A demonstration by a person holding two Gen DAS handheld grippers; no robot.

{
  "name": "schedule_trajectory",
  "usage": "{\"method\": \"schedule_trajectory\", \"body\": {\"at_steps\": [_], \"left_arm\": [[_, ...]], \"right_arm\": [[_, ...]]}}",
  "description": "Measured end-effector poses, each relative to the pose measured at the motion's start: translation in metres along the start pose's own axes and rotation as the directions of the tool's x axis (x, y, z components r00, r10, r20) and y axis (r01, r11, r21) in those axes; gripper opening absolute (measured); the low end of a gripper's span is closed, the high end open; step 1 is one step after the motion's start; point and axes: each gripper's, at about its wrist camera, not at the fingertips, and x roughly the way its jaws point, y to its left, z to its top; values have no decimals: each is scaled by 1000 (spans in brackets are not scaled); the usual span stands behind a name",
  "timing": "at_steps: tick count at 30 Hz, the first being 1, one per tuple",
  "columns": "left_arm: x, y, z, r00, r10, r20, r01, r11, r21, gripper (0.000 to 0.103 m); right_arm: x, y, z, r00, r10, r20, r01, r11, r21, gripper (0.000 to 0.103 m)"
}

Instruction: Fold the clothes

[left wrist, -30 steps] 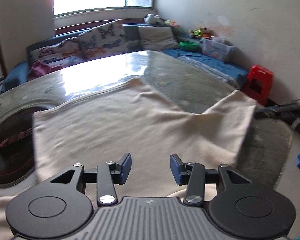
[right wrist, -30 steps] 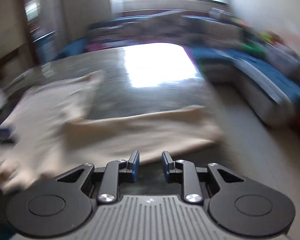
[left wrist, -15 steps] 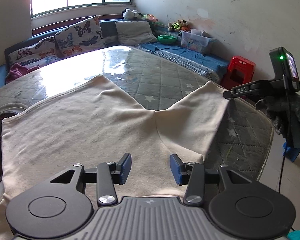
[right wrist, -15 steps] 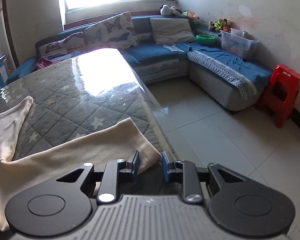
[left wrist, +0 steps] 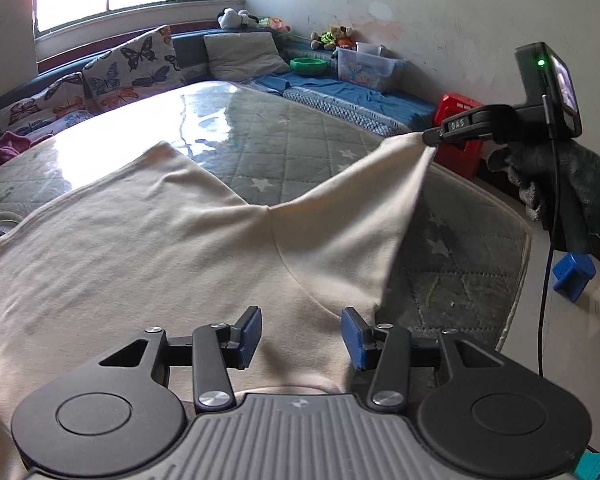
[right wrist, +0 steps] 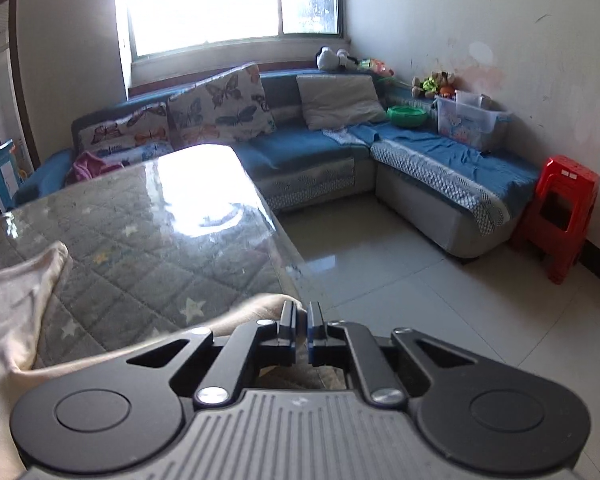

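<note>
A cream shirt [left wrist: 148,248] is lying spread across the quilted, glass-topped table [left wrist: 284,152], its body flat and unfolded, one sleeve reaching toward the far edge. Over the near hem, the left gripper [left wrist: 301,332] is hovering with its jaws spread wide, closing on nothing. To the right, the other sleeve is being lifted clear of the table by the right gripper [left wrist: 430,137], whose jaws are pressed together, pinching the sleeve's end; the cloth is hanging taut from that pinch down to the shirt's shoulder. Seen from the right gripper's own camera, the right gripper [right wrist: 301,326] is showing the cream fabric bunching just behind its closed blue pads [right wrist: 288,320]. Beyond the table, a blue sofa [right wrist: 308,152] and a red stool [right wrist: 556,208] are standing against the wall. By the look of it, the folding is only beginning: no crease is made yet, and both sleeves and the body are waiting to be turned in.
</note>
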Motion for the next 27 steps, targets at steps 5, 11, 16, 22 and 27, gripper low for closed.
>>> {"method": "schedule_trajectory", "body": {"at_steps": [5, 11, 16, 22, 27], "left_arm": [[-2, 3, 1, 1000, 2, 2, -2, 1000, -6, 50], [-21, 20, 4, 998, 44, 53, -41, 998, -53, 52], [-38, 47, -2, 991, 110, 70, -100, 986, -130, 52], [-62, 81, -18, 978, 192, 84, -169, 959, -227, 52], [-84, 101, -34, 965, 239, 105, -200, 935, -294, 53]], "right_arm": [[1, -3, -4, 999, 38, -17, -37, 999, 40, 4], [-43, 5, 28, 981, 182, 63, -186, 981, 48, 4], [-80, 40, 47, 940, 326, 104, -323, 945, -44, 4], [-107, 101, 50, 856, 514, 65, -500, 852, -154, 4], [-120, 152, 43, 777, 629, -26, -616, 751, -237, 4]]}}
